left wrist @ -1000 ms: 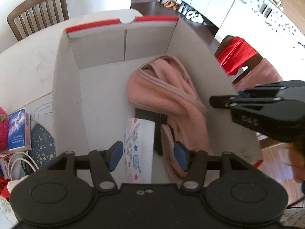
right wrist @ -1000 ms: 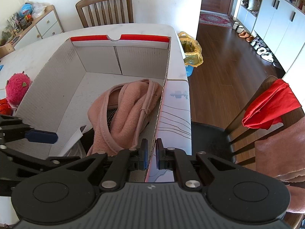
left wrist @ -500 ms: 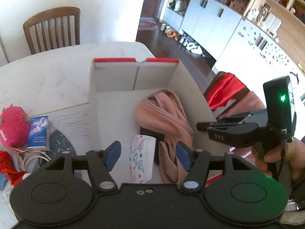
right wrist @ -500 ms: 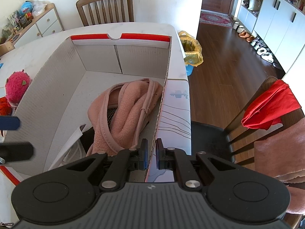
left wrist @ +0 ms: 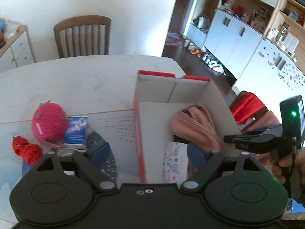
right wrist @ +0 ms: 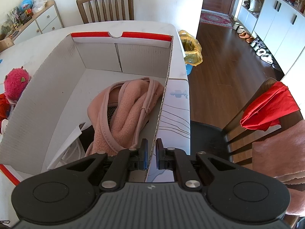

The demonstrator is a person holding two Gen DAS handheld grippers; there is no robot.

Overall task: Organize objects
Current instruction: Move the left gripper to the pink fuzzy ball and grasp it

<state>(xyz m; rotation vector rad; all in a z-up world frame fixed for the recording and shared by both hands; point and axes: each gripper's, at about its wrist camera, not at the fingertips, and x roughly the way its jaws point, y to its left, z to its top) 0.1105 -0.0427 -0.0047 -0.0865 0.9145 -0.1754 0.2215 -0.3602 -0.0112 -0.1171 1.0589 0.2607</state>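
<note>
Right tongs (right wrist: 152,155) clamped on box (right wrist: 47,76) right wall edge; left tongs (left wrist: 146,152) wide open, empty, astride left wall.

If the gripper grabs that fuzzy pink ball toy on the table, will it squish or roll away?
The fuzzy pink toy looks knitted and stuffed, so it would probably squish between the fingers rather than resist. Its rounded shape suggests it might roll a little if nudged, though the blue box beside it may block that way. It is likely light. The open left gripper seems wide enough for it.
</note>
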